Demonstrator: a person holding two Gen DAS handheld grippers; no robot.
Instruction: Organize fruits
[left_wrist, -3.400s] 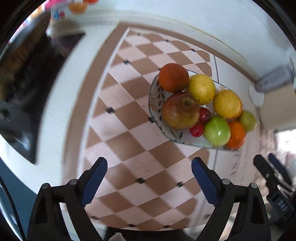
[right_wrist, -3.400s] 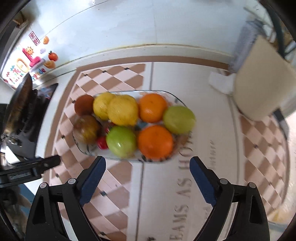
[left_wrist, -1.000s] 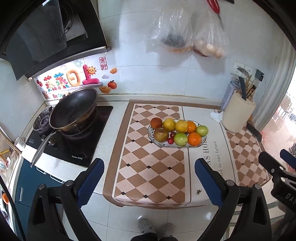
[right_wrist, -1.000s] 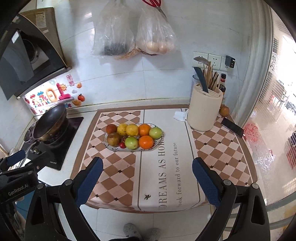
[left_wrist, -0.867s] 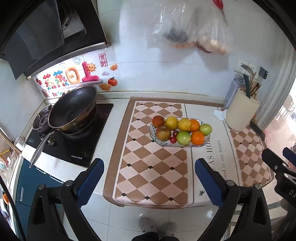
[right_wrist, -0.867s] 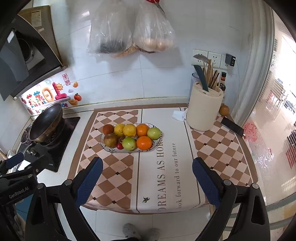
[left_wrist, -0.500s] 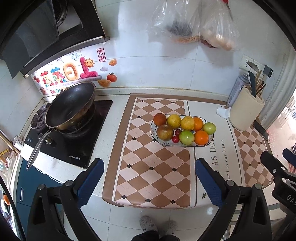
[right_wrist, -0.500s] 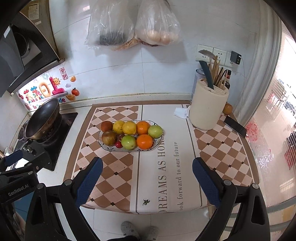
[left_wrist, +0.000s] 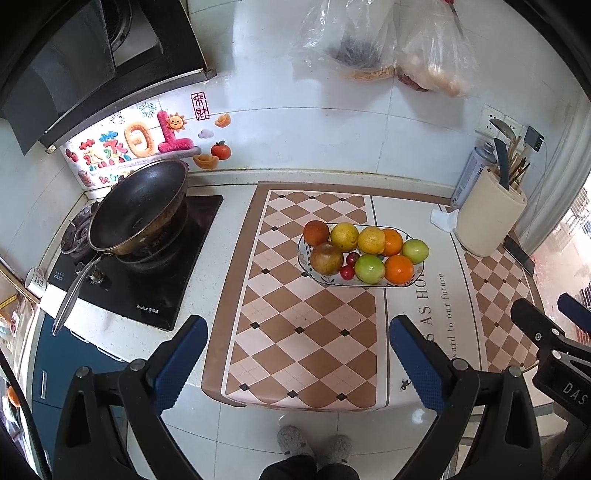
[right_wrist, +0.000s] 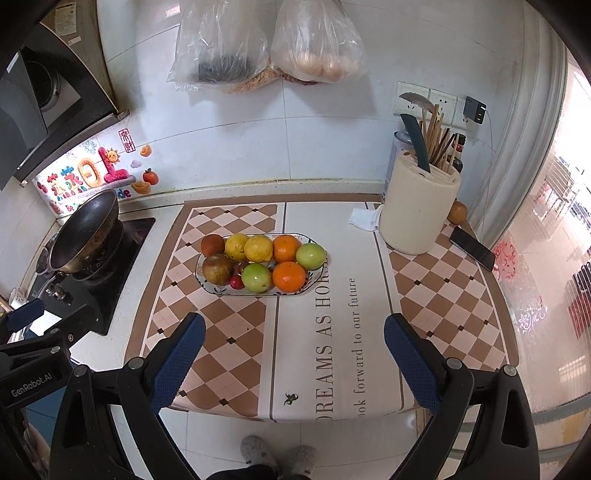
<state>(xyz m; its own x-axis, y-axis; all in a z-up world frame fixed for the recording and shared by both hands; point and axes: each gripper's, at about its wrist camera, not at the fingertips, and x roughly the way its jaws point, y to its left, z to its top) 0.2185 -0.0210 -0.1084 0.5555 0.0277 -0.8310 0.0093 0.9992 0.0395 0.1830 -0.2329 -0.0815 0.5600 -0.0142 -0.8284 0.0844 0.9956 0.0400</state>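
You held both tools well back from the counter: your left gripper (left_wrist: 295, 350) and your right gripper (right_wrist: 293, 345) each had their blue-padded fingers spread wide and gripped nothing. The fruit sat heaped on the oval patterned ceramic platter (right_wrist: 221, 290) in the middle of the brown-and-cream checkered table mat (right_wrist: 221, 354), so the sorting looked largely done. The pile was the main risk: the round orange at the front (right_wrist: 289, 276), the green apple beside it (right_wrist: 256, 277) and the small red cherry tomato (right_wrist: 236, 282) were packed touching one another, and a nudge from a wide finger could have rolled one over the shallow rim and off the counter edge toward the grey slippers (right_wrist: 277, 456) below. The brownish russet pear-like fruit (right_wrist: 216, 268) at the left end sat close to the rim too. Around it, the tall cream knife block with utensils (right_wrist: 419, 214) stood well to the right, with a black phone (right_wrist: 472, 248) and a lone orange fruit (right_wrist: 458, 212) behind it that may have been overlooked; reaching it would have meant passing the block. The black wok on the stove (right_wrist: 86, 229) stood well apart to the left, and nothing lay between your fingers and the platter.
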